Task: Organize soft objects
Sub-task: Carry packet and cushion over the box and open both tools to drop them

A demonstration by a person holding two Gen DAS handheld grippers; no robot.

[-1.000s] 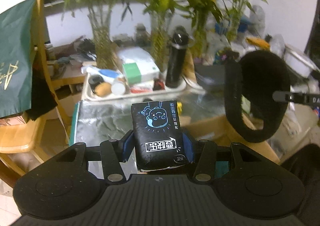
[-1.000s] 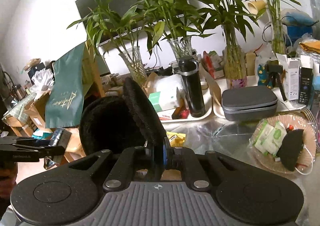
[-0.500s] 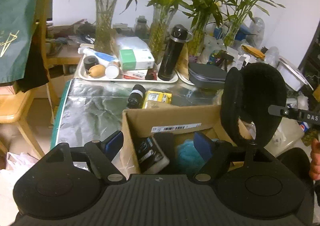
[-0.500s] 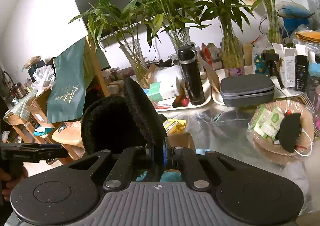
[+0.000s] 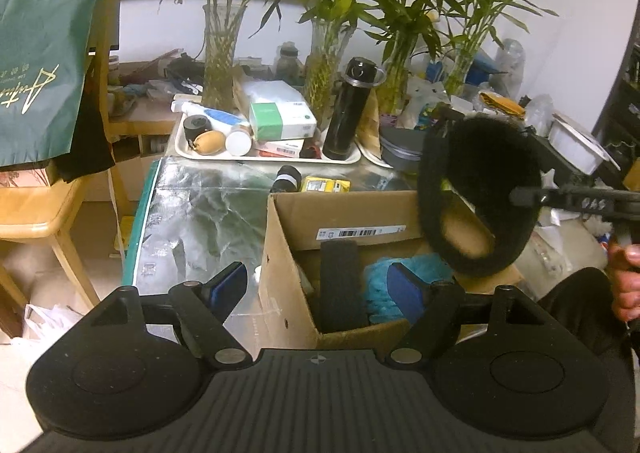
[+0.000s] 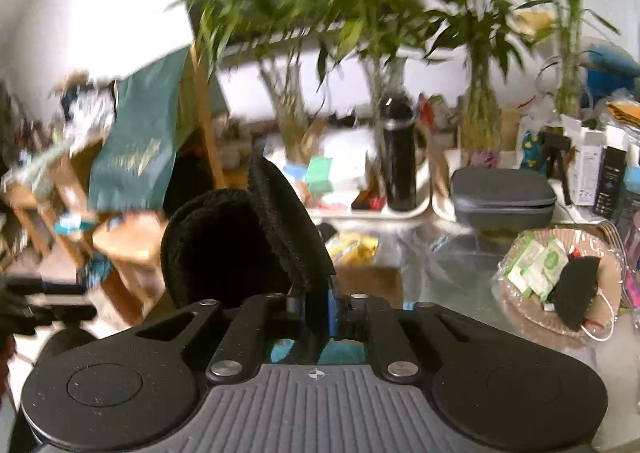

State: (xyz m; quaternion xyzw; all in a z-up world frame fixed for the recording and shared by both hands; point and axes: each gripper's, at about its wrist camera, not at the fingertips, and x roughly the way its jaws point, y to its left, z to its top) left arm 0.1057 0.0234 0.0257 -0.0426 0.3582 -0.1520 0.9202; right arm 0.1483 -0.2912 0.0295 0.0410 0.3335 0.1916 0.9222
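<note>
My left gripper (image 5: 318, 285) is open and empty above the near edge of a cardboard box (image 5: 340, 221). Inside the box stand a black tissue pack (image 5: 340, 281) and a teal fluffy thing (image 5: 404, 281). My right gripper (image 6: 326, 303) is shut on black fuzzy earmuffs (image 6: 240, 241). In the left wrist view the earmuffs (image 5: 480, 197) hang over the box's right side, held by the right gripper (image 5: 524, 195). The box's rim (image 6: 372, 279) and the teal thing (image 6: 344, 353) show under the right gripper.
A white tray (image 5: 272, 155) with a black bottle (image 5: 350, 109), boxes and vases stands behind the box. A grey case (image 6: 502, 195) and a woven plate (image 6: 560, 317) with packets and a black mask lie right. A wooden chair (image 5: 36, 209) with a green bag stands left.
The left gripper opened and let the black tissue pack go into the box, then drew back. The right gripper moved the earmuffs lower, over the box.
</note>
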